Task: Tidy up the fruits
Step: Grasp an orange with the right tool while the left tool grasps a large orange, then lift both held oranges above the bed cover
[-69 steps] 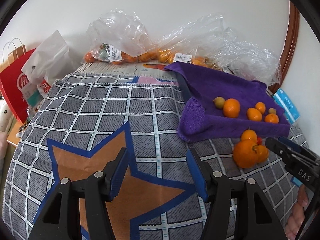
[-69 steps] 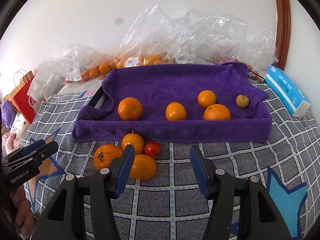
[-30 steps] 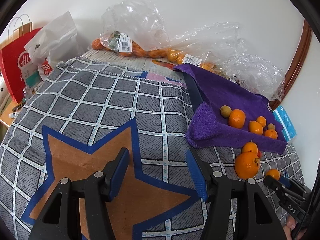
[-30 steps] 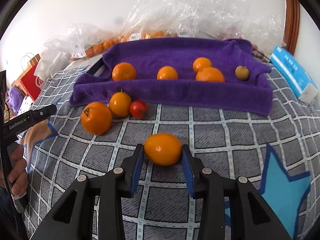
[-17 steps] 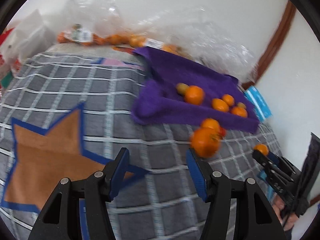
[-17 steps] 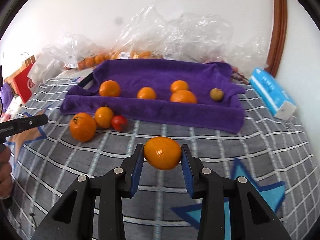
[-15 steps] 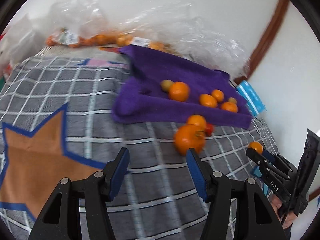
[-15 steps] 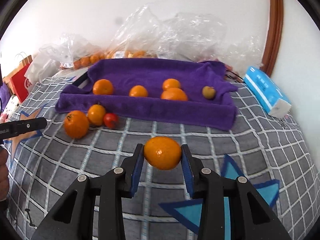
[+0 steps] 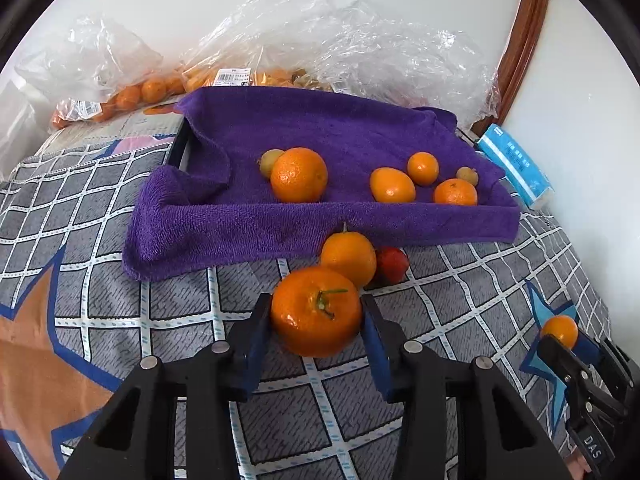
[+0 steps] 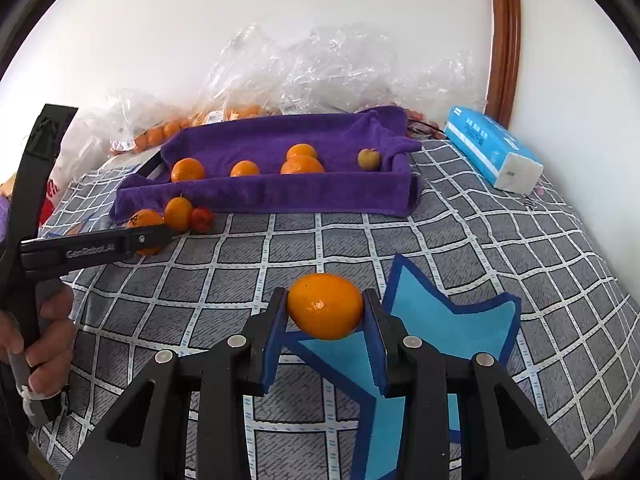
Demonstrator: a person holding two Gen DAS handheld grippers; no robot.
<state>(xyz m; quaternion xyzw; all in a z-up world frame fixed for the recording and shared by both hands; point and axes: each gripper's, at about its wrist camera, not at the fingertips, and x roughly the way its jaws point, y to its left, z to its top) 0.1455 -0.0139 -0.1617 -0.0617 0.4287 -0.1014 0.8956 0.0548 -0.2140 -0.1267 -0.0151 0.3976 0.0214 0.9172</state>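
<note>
1. Across the whole surface lies a grey checked cloth (image 9: pixel 460 312) with white grid lines, an orange star at the left and blue stars at the right; whether it covers a table or a bed cannot be told.
2. At the far edge, against a white wall (image 10: pixel 280 20), sit crumpled clear plastic bags (image 9: pixel 360 48), some holding small oranges, and a brown wooden frame (image 10: pixel 504 40) rises at the right.
3. A blue tissue pack (image 10: pixel 492 148) lies near the right end of the purple towel-lined tray (image 9: pixel 248 220).
4. Inside the tray rest four oranges and two small yellowish fruits, spread out in a loose row.
5. Just in front of the tray, on the cloth, a stemmed orange (image 9: pixel 348 258) touches a small red fruit (image 9: pixel 392 265).
6. The left gripper (image 9: pixel 317 320) is low over the cloth, its blue-padded jaws closed on a large tangerine (image 9: pixel 316 312) with a green stalk, just in front of the stemmed orange.
7. The right gripper (image 10: pixel 325 312) is held well apart from the tray, above a blue star, its jaws clamped on an oval orange (image 10: pixel 325 306) clear of the cloth.
8. In the right wrist view, the left hand (image 10: pixel 44 336) wraps the handle of its gripper at the left edge.
</note>
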